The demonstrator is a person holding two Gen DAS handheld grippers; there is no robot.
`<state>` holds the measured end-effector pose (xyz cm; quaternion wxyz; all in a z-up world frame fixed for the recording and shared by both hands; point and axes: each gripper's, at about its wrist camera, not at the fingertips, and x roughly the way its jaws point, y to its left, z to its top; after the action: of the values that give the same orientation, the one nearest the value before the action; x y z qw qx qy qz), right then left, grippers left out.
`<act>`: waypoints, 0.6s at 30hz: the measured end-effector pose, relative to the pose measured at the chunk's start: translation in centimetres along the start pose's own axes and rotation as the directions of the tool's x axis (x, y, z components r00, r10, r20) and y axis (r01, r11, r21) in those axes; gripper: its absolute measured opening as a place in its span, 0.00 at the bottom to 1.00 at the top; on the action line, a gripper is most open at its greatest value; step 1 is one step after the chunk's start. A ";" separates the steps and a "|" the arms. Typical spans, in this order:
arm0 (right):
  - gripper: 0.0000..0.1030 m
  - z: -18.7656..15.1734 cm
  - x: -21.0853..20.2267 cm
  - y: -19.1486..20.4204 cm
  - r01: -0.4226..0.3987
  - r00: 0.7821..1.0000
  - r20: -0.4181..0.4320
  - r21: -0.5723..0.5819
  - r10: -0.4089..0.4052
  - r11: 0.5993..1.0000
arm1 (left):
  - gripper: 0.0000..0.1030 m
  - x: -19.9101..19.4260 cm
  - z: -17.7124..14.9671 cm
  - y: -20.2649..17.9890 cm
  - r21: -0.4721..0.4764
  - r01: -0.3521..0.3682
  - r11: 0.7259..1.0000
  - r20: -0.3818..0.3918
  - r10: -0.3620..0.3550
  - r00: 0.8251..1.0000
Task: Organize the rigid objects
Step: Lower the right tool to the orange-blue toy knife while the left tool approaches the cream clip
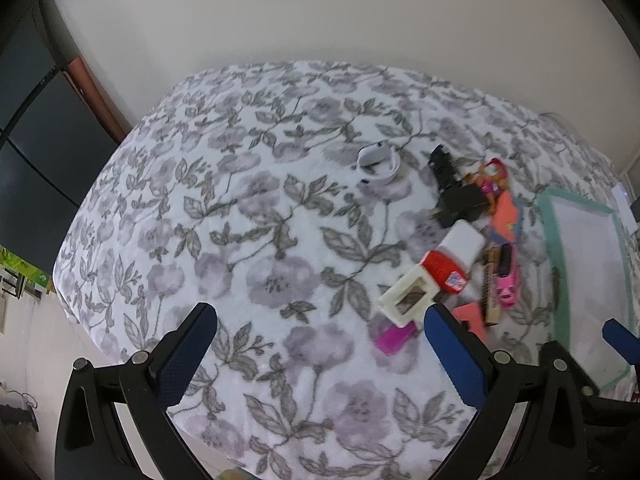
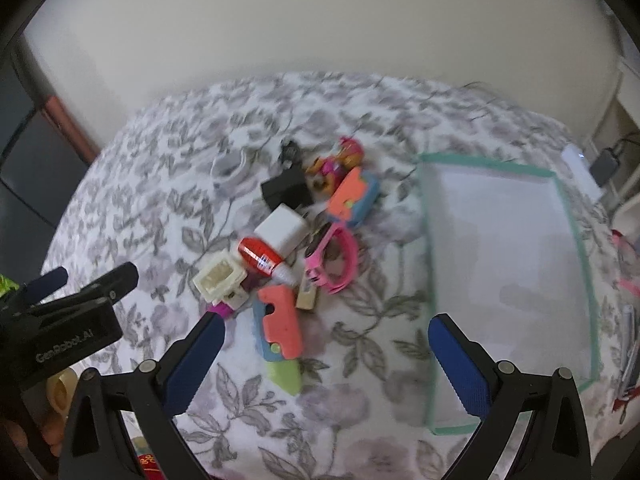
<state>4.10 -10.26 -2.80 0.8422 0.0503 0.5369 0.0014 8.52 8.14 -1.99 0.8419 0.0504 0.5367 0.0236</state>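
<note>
Both tools — left tool [image 1: 320,334], right tool [image 2: 326,340] — wide apart, empty, above the floral bedspread [image 1: 248,216].

The left gripper [image 1: 320,332], a black two-finger tool with blue textured pads [image 1: 456,356], has its fingers spread wide apart with nothing between them. The right gripper [image 2: 326,344], of the same black frame and blue pads [image 2: 460,368], is likewise spread wide and empty. In the right wrist view the left gripper's black body appears at the left edge, close beside the right one.
</note>
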 end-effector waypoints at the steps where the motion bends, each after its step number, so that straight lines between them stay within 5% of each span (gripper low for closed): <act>1: 1.00 0.0 0.6 0.4 0.004 1.000 -0.014 -0.009 -0.004 1.000 | 1.00 0.6 0.0 0.2 -0.004 0.001 1.000 -0.011 -0.001 1.000; 18: 1.00 -2.1 9.7 2.3 0.040 0.972 -0.226 -0.091 -0.060 0.995 | 1.00 6.4 0.3 -1.6 0.062 0.058 0.996 -0.093 -0.052 0.994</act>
<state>6.43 -7.23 -12.23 0.7761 -0.0002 0.6305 0.0090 11.45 7.10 -7.86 0.8147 0.0618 0.5764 -0.0148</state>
